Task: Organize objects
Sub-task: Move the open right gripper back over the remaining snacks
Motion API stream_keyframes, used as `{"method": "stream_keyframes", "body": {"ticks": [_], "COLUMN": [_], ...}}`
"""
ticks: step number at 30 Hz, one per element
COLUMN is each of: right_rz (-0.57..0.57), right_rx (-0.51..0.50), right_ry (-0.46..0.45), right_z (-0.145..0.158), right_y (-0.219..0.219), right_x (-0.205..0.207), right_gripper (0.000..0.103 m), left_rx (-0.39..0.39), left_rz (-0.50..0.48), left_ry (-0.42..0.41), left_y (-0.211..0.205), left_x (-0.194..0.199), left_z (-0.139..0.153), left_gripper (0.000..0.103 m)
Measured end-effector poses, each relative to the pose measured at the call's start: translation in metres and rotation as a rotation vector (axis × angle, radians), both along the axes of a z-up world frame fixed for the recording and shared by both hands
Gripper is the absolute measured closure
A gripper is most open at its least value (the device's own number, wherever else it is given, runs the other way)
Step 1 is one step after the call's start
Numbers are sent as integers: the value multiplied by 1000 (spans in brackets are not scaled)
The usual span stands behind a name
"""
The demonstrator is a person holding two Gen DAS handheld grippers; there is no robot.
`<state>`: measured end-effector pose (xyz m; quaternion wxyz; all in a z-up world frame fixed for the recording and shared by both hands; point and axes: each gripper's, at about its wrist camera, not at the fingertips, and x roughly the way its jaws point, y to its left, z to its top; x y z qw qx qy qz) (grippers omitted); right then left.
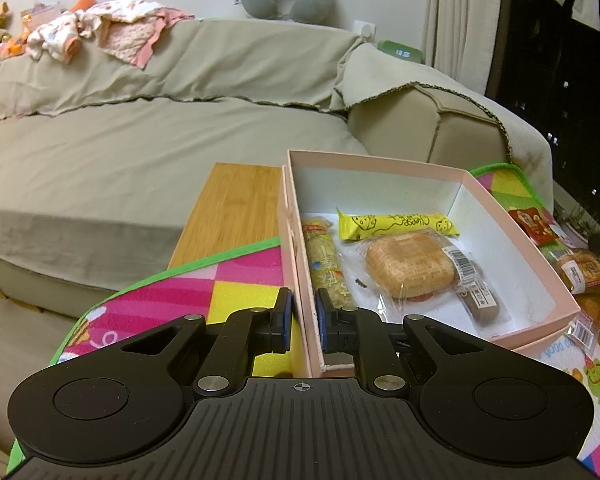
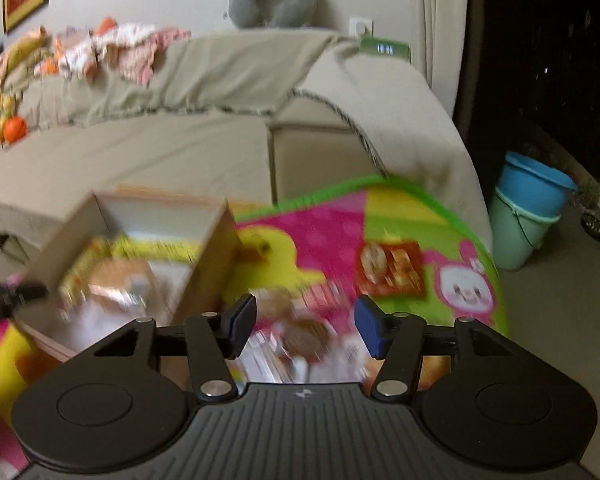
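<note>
Left tongs [image 1: 303, 318] pinch the box wall; right tongs [image 2: 305, 326] hang open over loose snacks.

The left pads clamp the near wall of the pink box [image 1: 520, 216], thin card that would likely buckle under a hard squeeze. Four wrapped snacks lie inside: rice roll [image 1: 326, 264], yellow cheese bar [image 1: 396, 224], bun [image 1: 410, 266], dark bar [image 1: 482, 304]. The right tongs, empty, hover above a blurred pastry pack [image 2: 306, 334] on the mat [image 2: 400, 208]; it is probably light, crinkly and slippery, best gripped across its middle. A red packet [image 2: 392, 270] lies beyond.

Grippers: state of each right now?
Left tool: shut on the pink box wall.
Right tool: open, holding nothing, above a wrapped snack.
</note>
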<state>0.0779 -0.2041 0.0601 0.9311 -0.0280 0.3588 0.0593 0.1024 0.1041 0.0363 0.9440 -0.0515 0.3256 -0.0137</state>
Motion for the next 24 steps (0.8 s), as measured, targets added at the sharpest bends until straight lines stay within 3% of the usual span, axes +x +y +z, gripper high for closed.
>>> {"method": "stream_keyframes", "body": {"ticks": [7, 12, 15, 17, 24], "right_rz": [-53, -143, -116, -100, -118], "right_rx": [6, 56, 51, 32, 86], "right_ry": [68, 98, 97, 98, 154], "right_z": [-31, -43, -44, -45, -69], "right_y": [-20, -39, -40, -38, -42], "right_x": [-1, -9, -33, -49, -77], "right_gripper": [32, 31, 27, 18, 17], "left_rx": [4, 13, 13, 12, 13], "left_rz": [0, -4, 1, 4, 3], "left_ry": [2, 9, 6, 6, 5], "left_y": [0, -1, 0, 0, -1], "left_x": [0, -1, -3, -3, -3], "left_z": [0, -1, -1, -1, -1], "left_gripper": [89, 89, 89, 89, 89]}}
